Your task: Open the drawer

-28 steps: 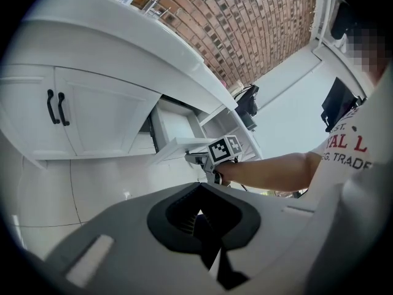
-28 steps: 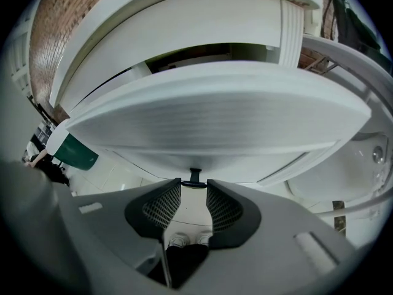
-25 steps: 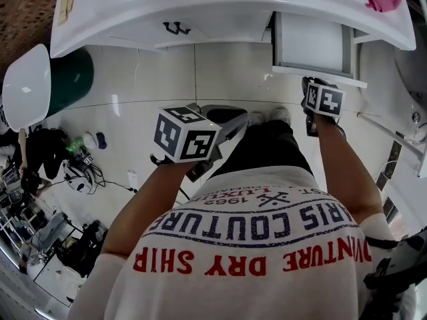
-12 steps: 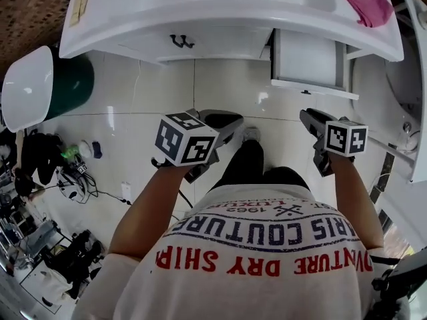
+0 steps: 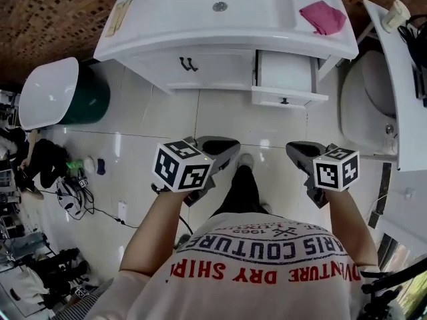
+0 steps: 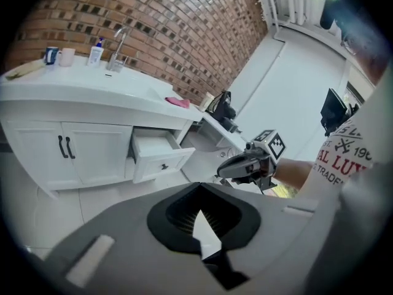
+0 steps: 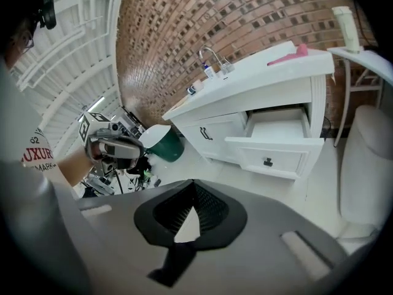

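Note:
The white drawer [image 5: 287,79] of the vanity stands pulled out, and its front carries a small black knob [image 5: 285,101]. It also shows in the left gripper view as the drawer [image 6: 161,155] and in the right gripper view as the drawer [image 7: 279,146]. My left gripper [image 5: 225,145] hangs over the floor tiles, well back from the vanity, jaws shut on nothing. My right gripper [image 5: 299,151] hangs level with it, below the drawer and apart from it, also shut and empty. From their own cameras, the left gripper [image 6: 199,217] and the right gripper [image 7: 189,217] both have their pads together.
The vanity [image 5: 167,42] has a sink, a pink cloth [image 5: 322,15] and cupboard doors with black handles [image 5: 189,64]. A toilet [image 5: 363,102] stands at the right under a white shelf [image 5: 400,65]. At the left are a green bin [image 5: 87,95] and floor clutter [image 5: 60,179].
Both grippers have drawn back from the vanity and risen. The right one has left the drawer front. More of the vanity now shows; the drawer stays pulled out.

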The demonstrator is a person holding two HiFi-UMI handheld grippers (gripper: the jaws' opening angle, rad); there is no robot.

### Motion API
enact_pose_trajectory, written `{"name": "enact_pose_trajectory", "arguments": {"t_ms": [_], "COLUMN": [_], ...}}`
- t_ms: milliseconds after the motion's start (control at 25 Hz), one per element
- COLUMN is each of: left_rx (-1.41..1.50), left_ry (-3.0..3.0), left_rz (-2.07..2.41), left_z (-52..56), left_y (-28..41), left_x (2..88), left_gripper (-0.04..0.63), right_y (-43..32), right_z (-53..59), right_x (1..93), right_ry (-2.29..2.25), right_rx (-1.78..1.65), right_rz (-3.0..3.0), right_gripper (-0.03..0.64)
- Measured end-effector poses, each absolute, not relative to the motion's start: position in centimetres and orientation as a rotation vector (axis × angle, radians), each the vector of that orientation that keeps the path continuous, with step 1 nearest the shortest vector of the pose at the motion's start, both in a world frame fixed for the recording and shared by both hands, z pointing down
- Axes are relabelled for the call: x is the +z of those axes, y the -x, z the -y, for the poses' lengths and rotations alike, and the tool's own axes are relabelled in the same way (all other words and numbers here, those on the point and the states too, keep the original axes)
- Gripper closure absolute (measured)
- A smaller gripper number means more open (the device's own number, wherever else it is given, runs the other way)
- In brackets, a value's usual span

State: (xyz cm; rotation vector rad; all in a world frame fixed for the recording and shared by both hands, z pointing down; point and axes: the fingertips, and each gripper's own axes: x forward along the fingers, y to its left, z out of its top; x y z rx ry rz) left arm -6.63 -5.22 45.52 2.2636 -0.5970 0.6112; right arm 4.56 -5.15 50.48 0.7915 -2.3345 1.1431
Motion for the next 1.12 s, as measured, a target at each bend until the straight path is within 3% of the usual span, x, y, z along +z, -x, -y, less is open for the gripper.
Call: {"name": "enact_pose_trajectory", "arguments": {"t_ms": [400, 1120], "left_rx": [0.634, 0.715], "left_ry": [-2.342, -2.427], "left_rz": [0.481, 0.476], "left_z": [-13.7, -15.1], "left_y": [-0.1, -0.5], "left_x": [42.7, 40.1], "left_gripper": [0.601, 0.601], "right_y": [-7.2, -4.3], "right_z": [-12.0, -14.2], "right_x": [45.7, 41.9], "right_ry": [-0.738, -0.738], "right_rx": [1.054, 0.919], "right_rz": [2.369, 2.361], "right_gripper": [0.611, 0.611]}}
